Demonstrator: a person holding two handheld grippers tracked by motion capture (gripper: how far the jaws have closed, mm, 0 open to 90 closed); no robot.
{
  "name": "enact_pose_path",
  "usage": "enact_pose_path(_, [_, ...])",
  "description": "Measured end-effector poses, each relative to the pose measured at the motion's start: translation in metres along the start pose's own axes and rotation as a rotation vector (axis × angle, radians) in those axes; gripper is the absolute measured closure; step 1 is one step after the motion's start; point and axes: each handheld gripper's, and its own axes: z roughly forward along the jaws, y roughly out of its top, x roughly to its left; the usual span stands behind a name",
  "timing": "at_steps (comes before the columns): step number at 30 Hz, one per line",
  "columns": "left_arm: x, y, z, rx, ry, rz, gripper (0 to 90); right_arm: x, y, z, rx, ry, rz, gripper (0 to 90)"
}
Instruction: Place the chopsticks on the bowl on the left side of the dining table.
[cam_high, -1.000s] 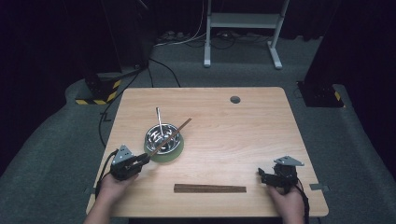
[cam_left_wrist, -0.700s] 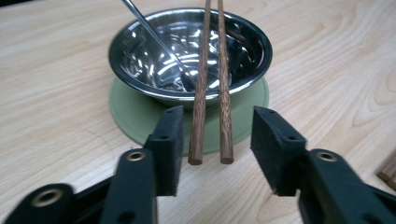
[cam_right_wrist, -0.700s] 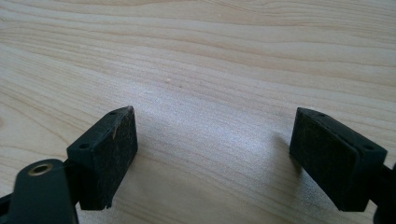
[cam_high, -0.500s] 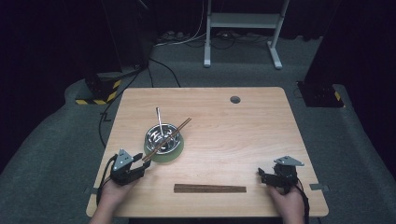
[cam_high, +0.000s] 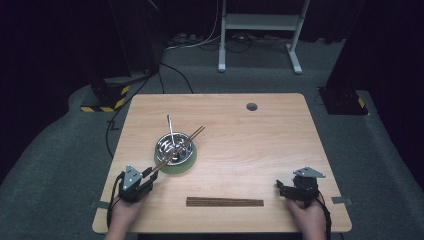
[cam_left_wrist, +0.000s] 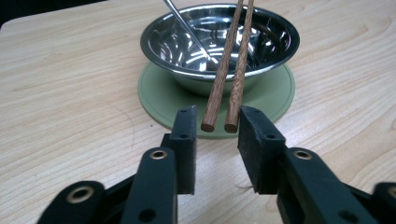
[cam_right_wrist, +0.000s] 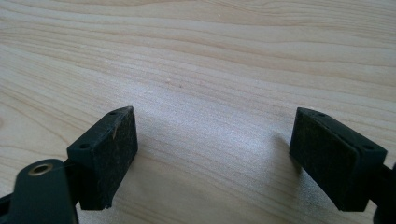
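Left gripper (cam_high: 150, 173) sits at the near-left of the wooden table (cam_high: 280, 135), jaws pointing at the near ends of a pair of brown chopsticks (cam_high: 178, 148) that lie slanted across the steel bowl (cam_high: 174, 146). In the left gripper view the chopstick ends (cam_left_wrist: 219, 125) hang between the two pads; the jaws have just been closing, but a sliver of gap is visible on the left pad side and the right pad looks about touching, so the pair is bracketed, not clamped yet. Far tips of the chopsticks stick out past the bowl's far rim. Bowl stands on a green round mat (cam_high: 186, 165), with a metal utensil (cam_high: 170, 131) leaning inside it, handle pointing away.

Right gripper (cam_high: 283, 188) rests at the near-right of the table, jaws spread wide over bare wood, nothing between them. A second pair of chopsticks (cam_high: 225, 202) lies flat near the front edge, between the two hands, untouched.

Step judged: taking hold of the chopsticks on the bowl. Next move calls for squeezing fully so both sticks pinch together without crossing, then lifting clear of the rim without tipping the bowl or knocking the utensil
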Motion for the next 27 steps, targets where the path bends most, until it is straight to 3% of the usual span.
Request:
enact_pose_path(9, [0.004,0.003,-0.001,-0.013,0.017,-0.011,72.4,0.000,0.000,0.001,-0.007,-0.005,0.000,14.7])
enact_pose_path(18, [0.007,0.003,0.000,-0.013,0.057,-0.029,73.9,0.000,0.000,0.001,-0.008,-0.005,0.000,14.7])
enact_pose_path(23, [0.008,0.004,0.002,-0.009,0.105,-0.051,74.7,0.000,0.000,0.001,-0.006,-0.005,0.002,14.7])
enact_pose_path(27, [0.010,0.004,0.003,-0.012,0.110,-0.062,75.5,0.001,0.000,-0.001,0.006,0.012,-0.003,17.6])
